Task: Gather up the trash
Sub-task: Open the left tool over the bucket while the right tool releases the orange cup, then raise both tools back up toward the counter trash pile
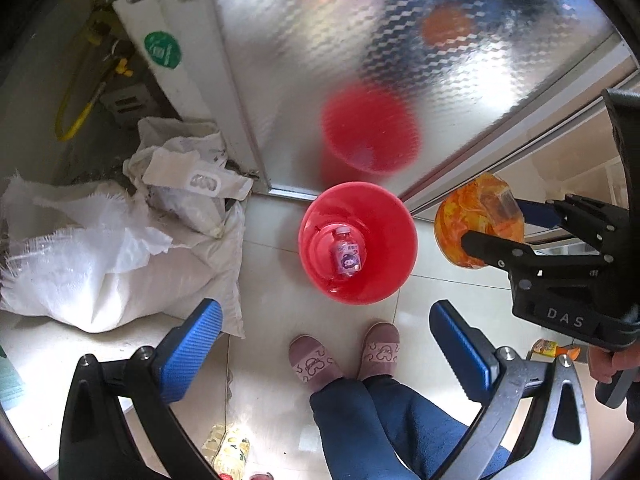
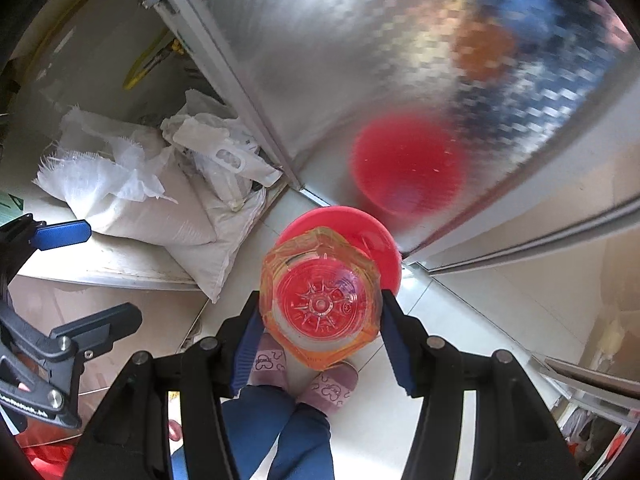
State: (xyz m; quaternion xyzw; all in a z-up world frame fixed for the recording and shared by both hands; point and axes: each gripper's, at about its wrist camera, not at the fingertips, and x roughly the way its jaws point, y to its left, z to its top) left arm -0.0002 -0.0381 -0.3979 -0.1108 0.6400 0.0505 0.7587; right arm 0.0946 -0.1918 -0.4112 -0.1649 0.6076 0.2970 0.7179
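A red bin stands on the tiled floor by a metal door; a small clear bottle with a purple label lies inside it. My left gripper is open and empty, held above the floor just short of the bin. My right gripper is shut on an orange plastic bottle, seen bottom-on, held above the bin. In the left wrist view the right gripper holds that bottle to the right of the bin. The left gripper shows at the left edge of the right wrist view.
White woven sacks lie piled left of the bin. A reflective metal door rises behind it. The person's slippered feet stand in front of the bin. Another orange bottle lies at the right. Yellow packaging lies at the bottom.
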